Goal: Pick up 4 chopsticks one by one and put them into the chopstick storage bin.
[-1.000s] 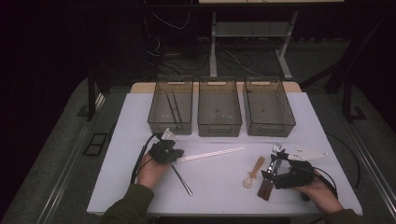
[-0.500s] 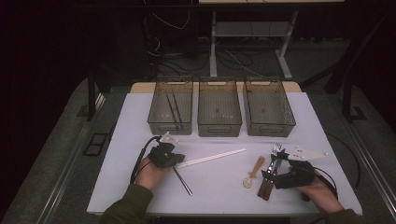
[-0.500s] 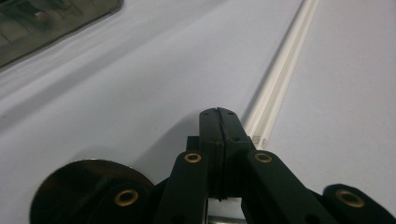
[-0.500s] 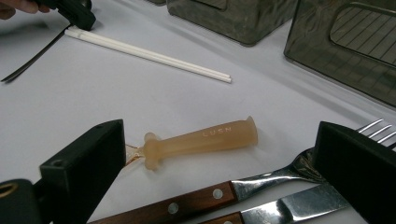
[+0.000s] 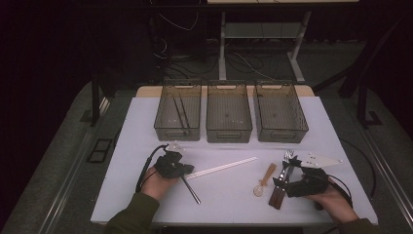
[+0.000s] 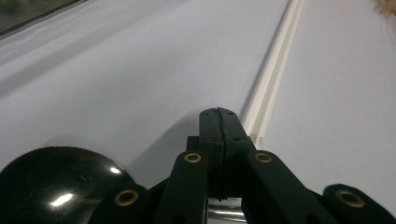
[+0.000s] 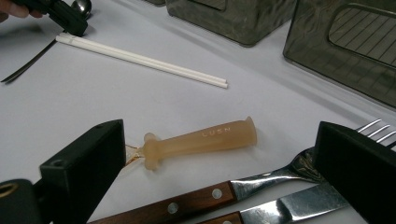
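- High view: on the white table (image 5: pixel 146 126) the left gripper (image 5: pixel 187 169) lies low in the person's left hand (image 5: pixel 157 181), its tip at the near end of the pair of long white plastic chopsticks (image 5: pixel 221 167). A dark, thin-handled metal spoon (image 5: pixel 191 189) runs out from under it toward the table's near edge. Over at the right, the right gripper (image 5: pixel 280 183) sits over a wooden-handled fork (image 5: pixel 285 165) and a wooden-handled knife (image 5: pixel 277 192), with a translucent amber plastic spoon (image 5: pixel 263 179) just beside them.
- Three dark mesh bins stand in a row at the far side. The left bin (image 5: pixel 178 131) holds dark slender sticks leaning lengthwise; the middle bin (image 5: pixel 229 129) and the right bin (image 5: pixel 280 131) show nothing I can make out but small specks.
- Left gripper view: this one makes plain what the overhead cannot, that the jaws are pressed fully together with nothing between them. The chopsticks (image 6: pixel 275 74) run away just beside the tip, and the spoon's glossy black bowl (image 6: pixel 56 186) sits at the lower left.
- Right gripper view: the jaws stand wide apart and hold nothing. Between them lie the amber spoon's handle (image 7: pixel 201 140), lettered LUSN, and the fork (image 7: pixel 261 179) and knife (image 7: pixel 289 207).
- Since a second ago, the left gripper has edged slightly along the chopsticks; the right hand (image 5: pixel 333 201) looks unchanged.
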The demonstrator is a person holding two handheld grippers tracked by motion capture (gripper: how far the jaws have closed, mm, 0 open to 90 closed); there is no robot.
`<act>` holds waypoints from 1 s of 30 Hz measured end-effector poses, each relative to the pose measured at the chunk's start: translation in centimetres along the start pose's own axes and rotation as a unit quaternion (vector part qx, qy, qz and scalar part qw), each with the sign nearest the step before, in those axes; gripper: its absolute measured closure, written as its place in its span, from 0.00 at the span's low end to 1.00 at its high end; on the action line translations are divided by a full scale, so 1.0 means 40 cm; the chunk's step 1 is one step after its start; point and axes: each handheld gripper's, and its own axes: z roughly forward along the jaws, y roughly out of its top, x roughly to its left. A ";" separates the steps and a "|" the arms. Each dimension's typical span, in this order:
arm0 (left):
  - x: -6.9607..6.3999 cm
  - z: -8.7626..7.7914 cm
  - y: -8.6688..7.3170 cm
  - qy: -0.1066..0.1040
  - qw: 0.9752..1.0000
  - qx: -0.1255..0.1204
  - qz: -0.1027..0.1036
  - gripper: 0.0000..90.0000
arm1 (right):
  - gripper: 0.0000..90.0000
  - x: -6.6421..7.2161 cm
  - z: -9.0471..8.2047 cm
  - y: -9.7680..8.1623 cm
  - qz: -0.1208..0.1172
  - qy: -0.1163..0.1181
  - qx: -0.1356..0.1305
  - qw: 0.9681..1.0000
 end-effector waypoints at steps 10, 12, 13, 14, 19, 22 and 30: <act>-0.010 -0.002 -0.004 -0.014 1.000 0.003 0.003 0.93 | 0.03 0.000 0.000 0.000 0.000 0.000 0.000 1.000; -0.009 -0.004 -0.003 -0.011 1.000 -0.004 0.008 0.88 | 0.03 0.000 0.000 0.000 -0.001 0.000 0.000 1.000; -0.007 -0.007 -0.002 -0.010 1.000 -0.006 0.013 0.86 | 0.03 0.001 -0.001 0.000 0.002 0.000 0.001 1.000; -0.007 -0.008 -0.001 -0.008 1.000 -0.011 0.017 0.82 | 0.03 0.001 -0.001 0.000 0.002 0.000 0.001 1.000; -0.017 -0.018 0.010 -0.015 0.999 -0.036 0.037 0.67 | 0.03 0.001 0.000 0.000 0.000 0.001 0.003 1.000; -0.025 -0.014 0.019 -0.029 0.998 -0.045 0.046 0.60 | 0.03 0.001 0.001 0.000 -0.001 0.002 0.003 1.000; -0.046 0.011 0.058 -0.058 0.995 -0.034 0.076 0.55 | 0.03 0.001 0.004 -0.001 -0.003 0.000 0.003 1.000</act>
